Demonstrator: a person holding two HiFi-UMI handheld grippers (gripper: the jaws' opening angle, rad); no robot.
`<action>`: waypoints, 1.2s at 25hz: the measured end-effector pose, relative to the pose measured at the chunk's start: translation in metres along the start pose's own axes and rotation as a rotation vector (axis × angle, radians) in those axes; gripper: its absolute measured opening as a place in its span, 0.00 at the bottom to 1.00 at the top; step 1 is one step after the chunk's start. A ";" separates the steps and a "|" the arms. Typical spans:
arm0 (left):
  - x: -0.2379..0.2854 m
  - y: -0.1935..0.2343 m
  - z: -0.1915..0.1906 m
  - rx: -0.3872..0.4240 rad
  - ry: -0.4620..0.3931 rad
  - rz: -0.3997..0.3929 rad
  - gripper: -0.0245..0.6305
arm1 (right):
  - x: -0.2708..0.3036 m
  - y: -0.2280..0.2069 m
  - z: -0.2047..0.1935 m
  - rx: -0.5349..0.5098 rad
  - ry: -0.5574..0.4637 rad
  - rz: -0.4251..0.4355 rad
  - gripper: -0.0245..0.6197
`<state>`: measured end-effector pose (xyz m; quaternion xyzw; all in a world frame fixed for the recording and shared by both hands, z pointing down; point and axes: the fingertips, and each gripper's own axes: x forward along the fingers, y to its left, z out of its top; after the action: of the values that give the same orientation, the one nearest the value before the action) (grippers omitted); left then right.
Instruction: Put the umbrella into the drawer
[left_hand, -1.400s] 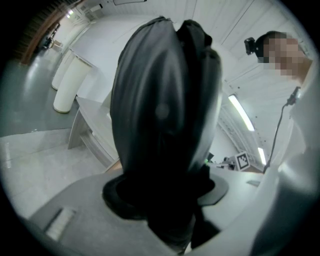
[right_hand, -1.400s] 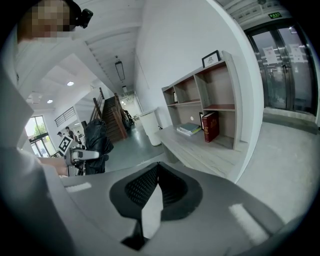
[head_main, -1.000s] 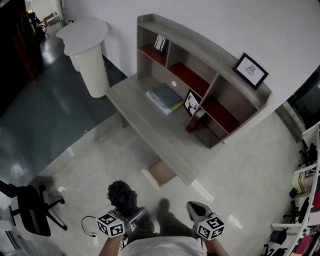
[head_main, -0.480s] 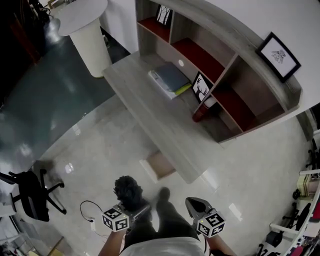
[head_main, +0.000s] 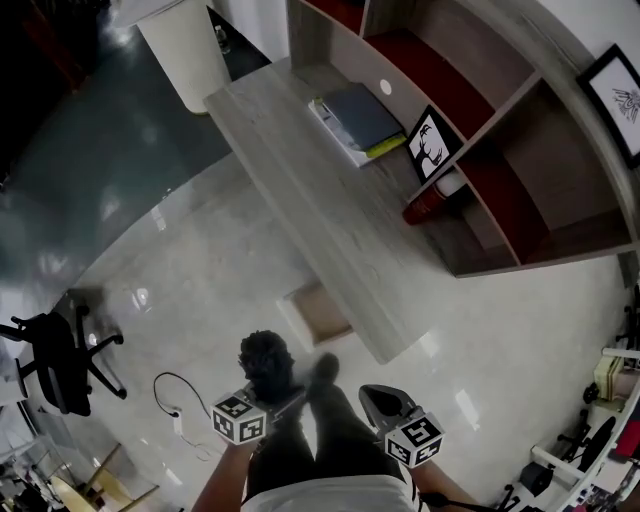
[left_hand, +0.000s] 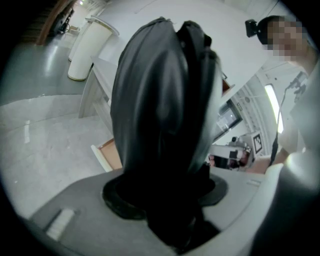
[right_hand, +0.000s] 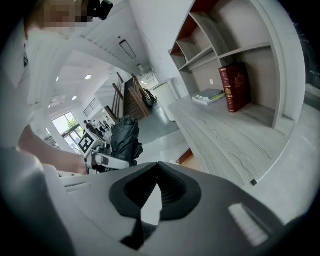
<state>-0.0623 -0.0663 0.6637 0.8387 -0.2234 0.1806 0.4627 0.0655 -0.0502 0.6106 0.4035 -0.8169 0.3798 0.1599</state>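
The folded black umbrella (head_main: 265, 358) stands upright in the left gripper (head_main: 276, 398), whose jaws are clamped on its lower end. In the left gripper view its bundled fabric fills the middle of the picture. The right gripper (head_main: 378, 400), at 3 o'clock of the left one, has its jaws together on nothing.

Over the last second the grey wood-grain tabletop (head_main: 330, 230) has grown larger in the head view and slid toward 12 o'clock. The open light-wood drawer (head_main: 318, 312) under its front edge has drawn nearer the umbrella. It now lies close at 1 o'clock of it, above the pale glossy floor (head_main: 200, 270). The grip looks unchanged.

The carry seems to be in its closing stretch. The umbrella is not yet over the drawer, and it probably has to go on toward 1 o'clock and tip flatter to fit inside.
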 end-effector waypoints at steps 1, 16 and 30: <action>0.005 0.005 -0.003 0.001 0.014 0.003 0.40 | 0.004 -0.002 -0.003 0.000 0.005 0.006 0.05; 0.064 0.052 -0.025 -0.011 0.150 -0.051 0.40 | 0.042 -0.033 -0.030 0.085 0.032 -0.052 0.05; 0.110 0.110 -0.053 0.025 0.333 -0.103 0.40 | 0.100 -0.051 -0.056 0.177 0.029 -0.127 0.05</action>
<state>-0.0347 -0.0959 0.8227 0.8131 -0.0982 0.2961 0.4915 0.0411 -0.0818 0.7292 0.4616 -0.7506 0.4453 0.1591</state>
